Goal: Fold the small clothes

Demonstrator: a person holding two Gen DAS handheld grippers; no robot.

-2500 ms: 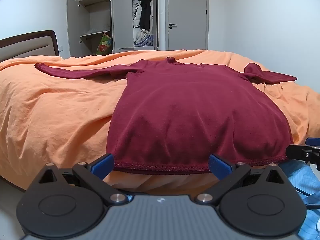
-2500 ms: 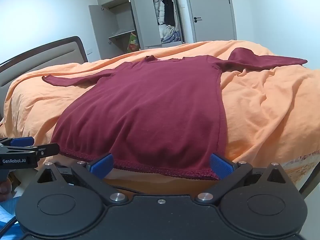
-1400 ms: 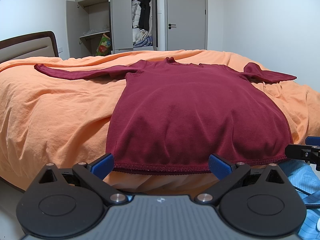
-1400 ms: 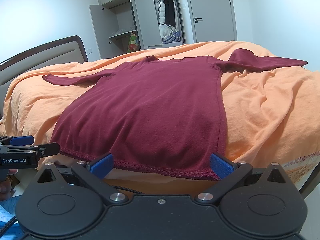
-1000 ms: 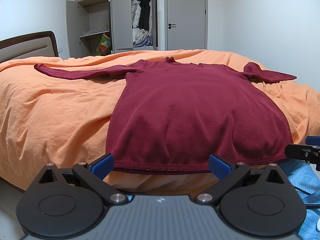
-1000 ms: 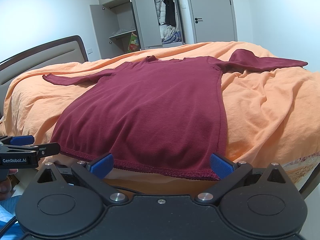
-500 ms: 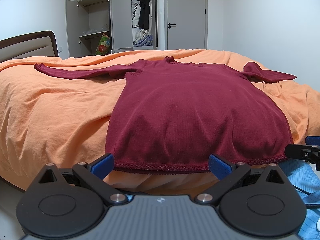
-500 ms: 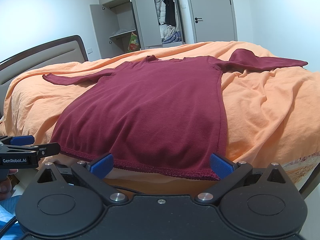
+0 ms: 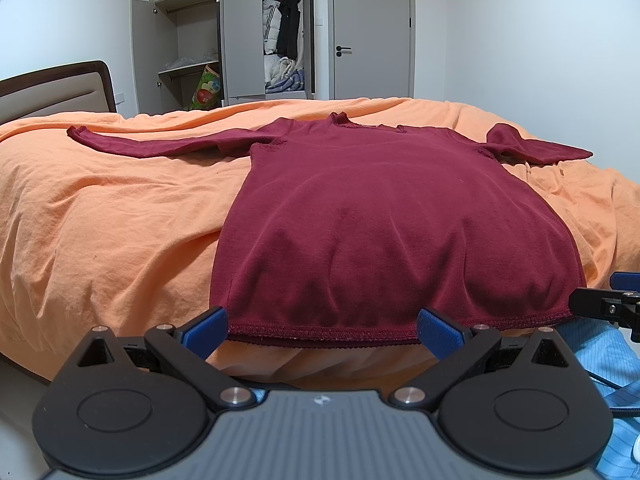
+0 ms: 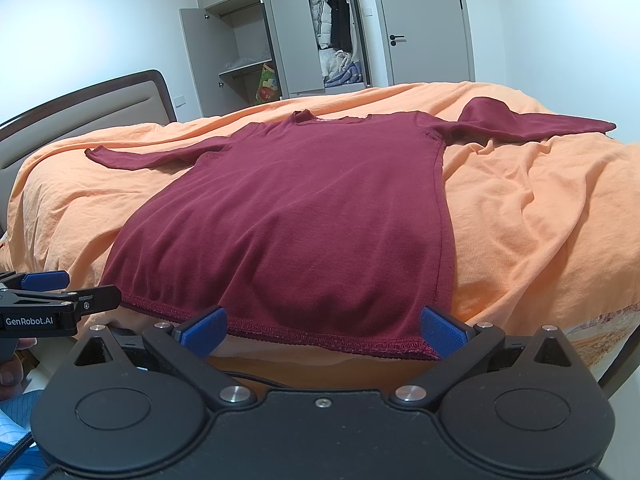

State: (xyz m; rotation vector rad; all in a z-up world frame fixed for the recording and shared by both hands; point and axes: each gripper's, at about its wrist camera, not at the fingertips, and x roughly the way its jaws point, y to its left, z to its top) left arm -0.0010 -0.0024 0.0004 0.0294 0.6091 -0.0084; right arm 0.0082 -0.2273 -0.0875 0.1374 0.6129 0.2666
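Nothing moved, maroon shirt (image 9: 392, 216) flat on bed (image 9: 100, 216), wardrobe (image 9: 280, 32) (open) holding clothes

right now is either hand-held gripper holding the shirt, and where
Nothing is held. Both the left hand-held gripper and right hand-held gripper are open, short of the maroon shirt's hem.

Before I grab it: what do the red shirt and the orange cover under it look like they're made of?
Red shirt: looks like a soft matte knit, judging by faint ribbing and a stitched hem.
Orange cover: seems a thin woven cotton-type sheet, matte, full of fine creases. Exact fibres can't be told.
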